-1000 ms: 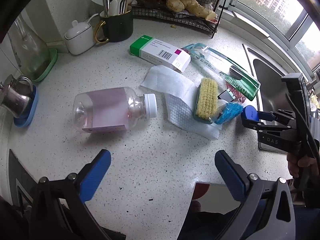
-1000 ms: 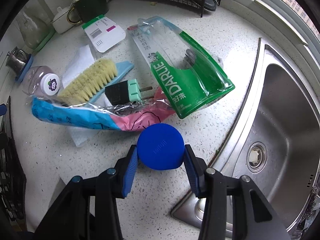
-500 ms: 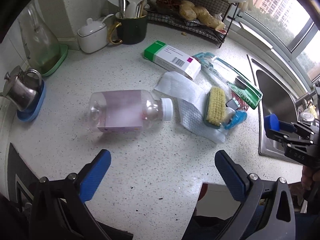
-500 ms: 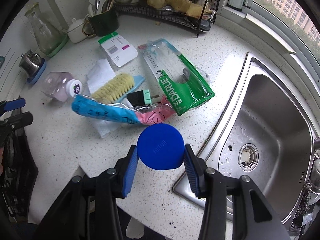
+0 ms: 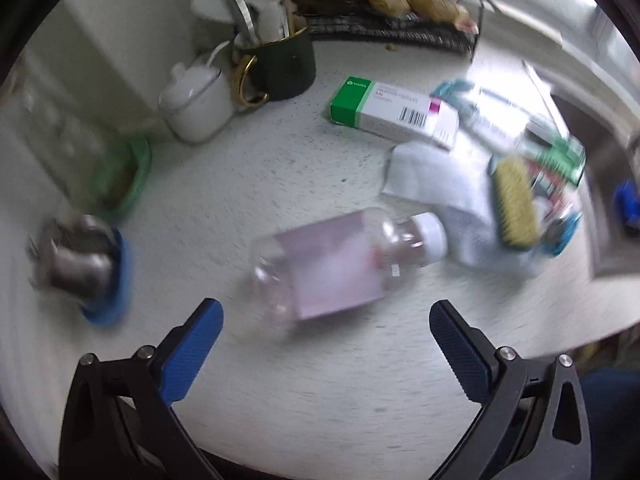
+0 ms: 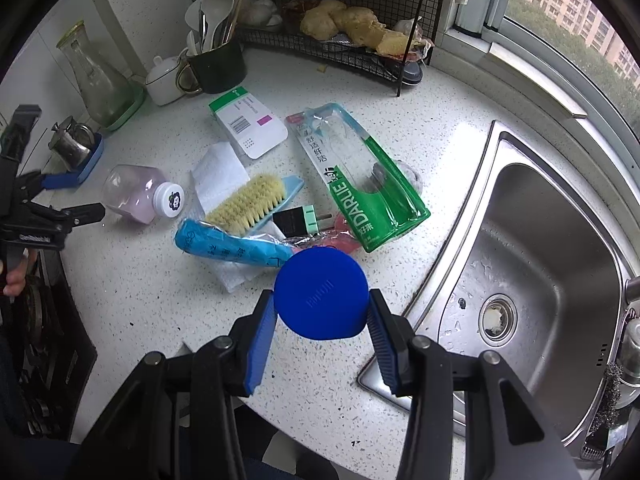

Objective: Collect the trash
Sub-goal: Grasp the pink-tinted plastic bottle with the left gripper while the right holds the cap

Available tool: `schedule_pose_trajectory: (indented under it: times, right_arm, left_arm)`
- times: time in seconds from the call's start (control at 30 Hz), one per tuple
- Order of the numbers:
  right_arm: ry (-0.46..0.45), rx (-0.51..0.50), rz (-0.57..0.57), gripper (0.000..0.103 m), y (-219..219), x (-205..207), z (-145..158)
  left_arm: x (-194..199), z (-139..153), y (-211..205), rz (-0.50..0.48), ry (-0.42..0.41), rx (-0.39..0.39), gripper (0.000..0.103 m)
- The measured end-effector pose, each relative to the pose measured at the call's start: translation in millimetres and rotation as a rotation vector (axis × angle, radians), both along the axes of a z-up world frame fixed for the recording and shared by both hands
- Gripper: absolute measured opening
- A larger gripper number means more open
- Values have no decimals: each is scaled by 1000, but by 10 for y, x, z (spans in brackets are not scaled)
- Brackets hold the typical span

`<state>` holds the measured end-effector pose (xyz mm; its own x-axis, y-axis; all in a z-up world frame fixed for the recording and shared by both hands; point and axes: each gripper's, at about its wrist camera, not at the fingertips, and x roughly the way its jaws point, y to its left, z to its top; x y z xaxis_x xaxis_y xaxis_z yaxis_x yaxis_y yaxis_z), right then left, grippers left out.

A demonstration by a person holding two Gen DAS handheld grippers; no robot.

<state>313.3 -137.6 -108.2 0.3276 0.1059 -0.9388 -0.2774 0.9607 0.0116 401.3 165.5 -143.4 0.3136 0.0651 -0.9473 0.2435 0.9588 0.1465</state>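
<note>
My right gripper (image 6: 321,316) is shut on a round blue cap (image 6: 321,293), held above the counter's front edge beside the sink. My left gripper (image 5: 326,340) is open and empty, just in front of a clear pink-labelled plastic bottle (image 5: 340,266) lying on its side; the bottle also shows in the right wrist view (image 6: 138,196). Other litter on the counter: a green-white medicine box (image 6: 248,126), a white tissue (image 6: 218,174), a green toothbrush packet (image 6: 360,184) and a blue-pink wrapper (image 6: 236,246). The left wrist view is blurred.
A scrub brush (image 6: 250,206) and a plug adapter (image 6: 302,220) lie among the litter. The steel sink (image 6: 532,280) is at the right. A dark utensil mug (image 6: 218,64), white sugar pot (image 6: 164,80), glass carafe (image 6: 96,80), small metal pitcher (image 6: 72,142) and wire rack (image 6: 340,44) stand along the back.
My left gripper has swung in toward the bottle, which now lies close in front of its open fingers. My right gripper has pulled back and up with the blue cap held.
</note>
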Motion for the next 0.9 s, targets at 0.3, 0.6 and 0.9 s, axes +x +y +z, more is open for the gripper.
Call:
schedule_pose_trajectory:
  times: [0.3, 0.6, 0.9]
  right_arm:
    - [10, -3, -27, 43, -65, 67, 9]
    - [35, -24, -32, 43, -88, 101, -6]
    - [49, -13, -39, 43, -36, 155, -52]
  left_arm:
    - [173, -218, -70, -300, 81, -39, 103]
    - [466, -470, -26, -393, 137, -53, 103]
    - [619, -722, 23, -383, 212, -123, 82]
